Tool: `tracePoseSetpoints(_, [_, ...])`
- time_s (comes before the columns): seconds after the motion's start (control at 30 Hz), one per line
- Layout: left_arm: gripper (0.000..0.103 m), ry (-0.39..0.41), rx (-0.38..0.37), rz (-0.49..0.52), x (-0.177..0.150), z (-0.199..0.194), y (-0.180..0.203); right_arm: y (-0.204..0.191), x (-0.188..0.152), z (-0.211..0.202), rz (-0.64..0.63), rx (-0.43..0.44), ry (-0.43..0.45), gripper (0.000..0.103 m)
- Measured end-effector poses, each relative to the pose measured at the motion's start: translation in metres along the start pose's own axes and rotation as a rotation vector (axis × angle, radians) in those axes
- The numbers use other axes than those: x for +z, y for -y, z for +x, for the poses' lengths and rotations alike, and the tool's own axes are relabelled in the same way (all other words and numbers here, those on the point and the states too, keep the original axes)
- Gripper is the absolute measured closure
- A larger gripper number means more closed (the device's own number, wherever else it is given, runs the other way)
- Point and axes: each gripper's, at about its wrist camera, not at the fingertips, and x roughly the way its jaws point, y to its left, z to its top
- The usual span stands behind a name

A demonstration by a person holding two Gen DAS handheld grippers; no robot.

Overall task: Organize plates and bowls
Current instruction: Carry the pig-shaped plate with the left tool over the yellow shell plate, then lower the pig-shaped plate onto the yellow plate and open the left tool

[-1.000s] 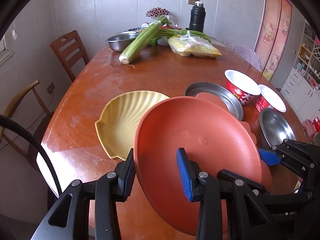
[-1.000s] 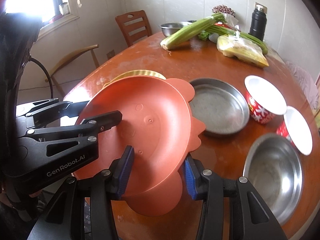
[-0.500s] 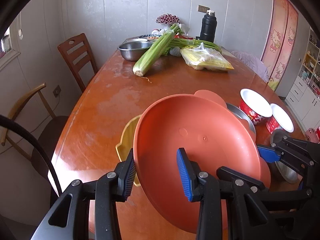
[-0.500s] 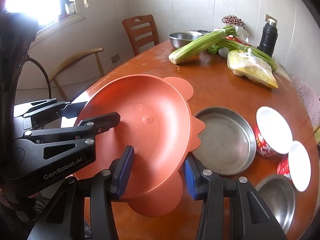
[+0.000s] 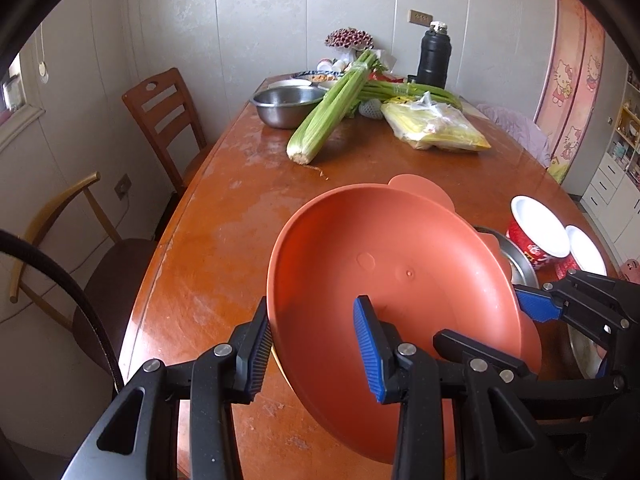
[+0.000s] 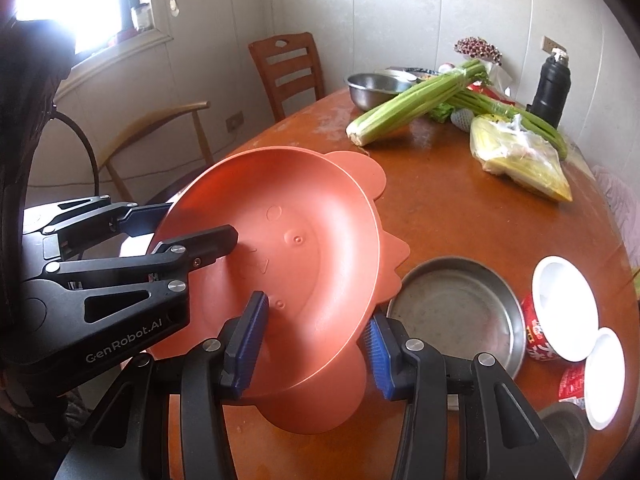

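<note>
The round terracotta-orange plastic plate (image 5: pixel 384 276) has risen, tilted, above the bench (image 5: pixel 224 240) — each hand-held gripper, left (image 5: pixel 310 354) and right (image 6: pixel 312 342), pinches its rim. Mid-carry; next, lower it level onto a stack.

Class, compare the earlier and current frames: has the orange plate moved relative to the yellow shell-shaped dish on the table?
Yes. The orange plate, held by both grippers, has moved over the yellow dish: a second ago that dish lay open beside it, now only a sliver shows under its rim.

Daylight from the blown-out window (image 6: pixel 80 4) glares off the table (image 5: pixel 224 240); fisheye-warped, dark-vignetted edges.
</note>
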Motion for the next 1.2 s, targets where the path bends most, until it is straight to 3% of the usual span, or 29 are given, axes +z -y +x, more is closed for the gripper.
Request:
tracePoseSetpoints(0.57, [0.064,-0.09,-0.006,-0.048,-0.015,0.046,-0.01,0.004,-0.006,0.047,-0.011,0.001,-0.093,0.054])
tracePoseSetpoints(0.97, [0.064,-0.088,0.032,-0.034,-0.015,0.047,-0.009,-0.006,-0.007,0.05,-0.072,-0.047,-0.061,0.054])
tracePoseSetpoints(1.2, [0.064,-0.094,0.032,-0.043,-0.016,0.048,-0.013,-0.006,-0.009,0.05,-0.075,-0.022,-0.062,0.054])
